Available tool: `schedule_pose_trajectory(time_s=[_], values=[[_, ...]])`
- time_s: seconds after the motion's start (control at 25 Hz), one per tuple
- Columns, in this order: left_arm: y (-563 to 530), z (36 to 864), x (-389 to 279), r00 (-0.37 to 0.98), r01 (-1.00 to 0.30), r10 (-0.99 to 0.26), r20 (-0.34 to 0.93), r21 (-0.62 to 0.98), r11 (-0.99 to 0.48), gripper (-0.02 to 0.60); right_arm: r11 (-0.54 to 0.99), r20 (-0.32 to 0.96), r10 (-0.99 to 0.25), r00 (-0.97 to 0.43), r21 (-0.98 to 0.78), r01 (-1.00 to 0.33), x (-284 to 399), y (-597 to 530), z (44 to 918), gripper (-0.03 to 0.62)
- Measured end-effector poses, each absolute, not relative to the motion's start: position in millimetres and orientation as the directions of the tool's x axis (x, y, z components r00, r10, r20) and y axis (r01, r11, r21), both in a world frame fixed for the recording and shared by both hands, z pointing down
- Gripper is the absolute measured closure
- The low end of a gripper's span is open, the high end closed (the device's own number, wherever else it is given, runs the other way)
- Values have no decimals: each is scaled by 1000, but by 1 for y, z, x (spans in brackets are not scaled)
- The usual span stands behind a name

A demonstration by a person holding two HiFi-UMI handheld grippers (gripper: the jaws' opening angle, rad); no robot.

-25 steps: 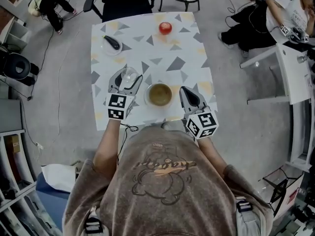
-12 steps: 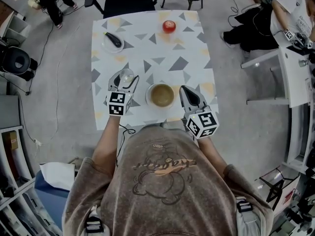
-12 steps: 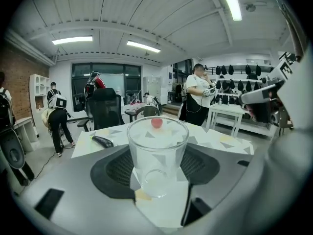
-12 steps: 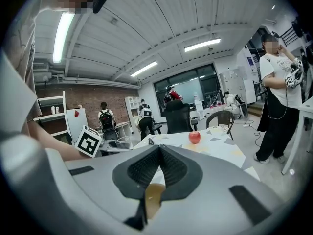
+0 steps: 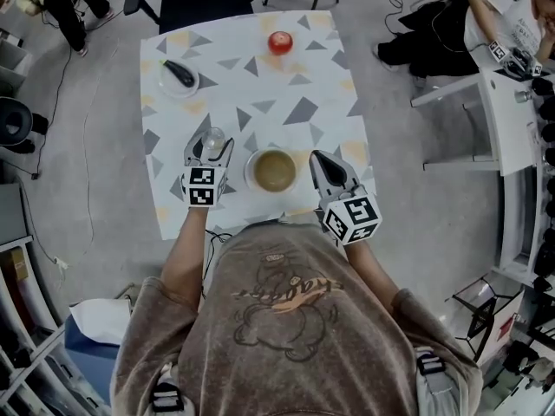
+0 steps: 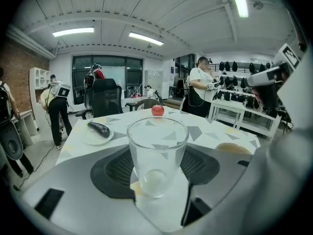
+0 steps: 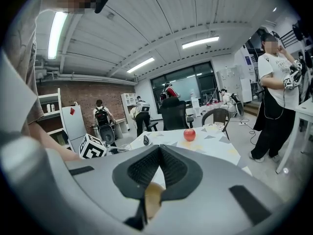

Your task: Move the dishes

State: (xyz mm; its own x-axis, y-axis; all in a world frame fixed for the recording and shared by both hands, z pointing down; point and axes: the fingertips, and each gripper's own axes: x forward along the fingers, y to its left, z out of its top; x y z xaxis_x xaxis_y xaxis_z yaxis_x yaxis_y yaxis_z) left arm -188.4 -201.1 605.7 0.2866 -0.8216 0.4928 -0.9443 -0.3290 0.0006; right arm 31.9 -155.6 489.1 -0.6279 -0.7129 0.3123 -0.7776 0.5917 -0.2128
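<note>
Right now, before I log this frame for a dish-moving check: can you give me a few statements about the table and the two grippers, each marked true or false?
1. The clear drinking glass stands between the fingers of the left gripper. True.
2. The red apple lies inside the round tan bowl. False: it sits on the patterned tablecloth near the far edge, well apart from the bowl.
3. The dark aubergine lies on a small white plate. True.
4. The right gripper grips the bowl's rim. False: its fingers are together on nothing, beside the bowl.
</note>
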Motion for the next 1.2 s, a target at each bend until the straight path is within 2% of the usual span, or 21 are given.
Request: schedule_pose_trajectory(time_s=[1.2], values=[[-204, 618, -180, 269, -947, -826, 495, -18, -320, 291, 598, 329, -698, -636, -221, -770, 38, -166, 495, 597]])
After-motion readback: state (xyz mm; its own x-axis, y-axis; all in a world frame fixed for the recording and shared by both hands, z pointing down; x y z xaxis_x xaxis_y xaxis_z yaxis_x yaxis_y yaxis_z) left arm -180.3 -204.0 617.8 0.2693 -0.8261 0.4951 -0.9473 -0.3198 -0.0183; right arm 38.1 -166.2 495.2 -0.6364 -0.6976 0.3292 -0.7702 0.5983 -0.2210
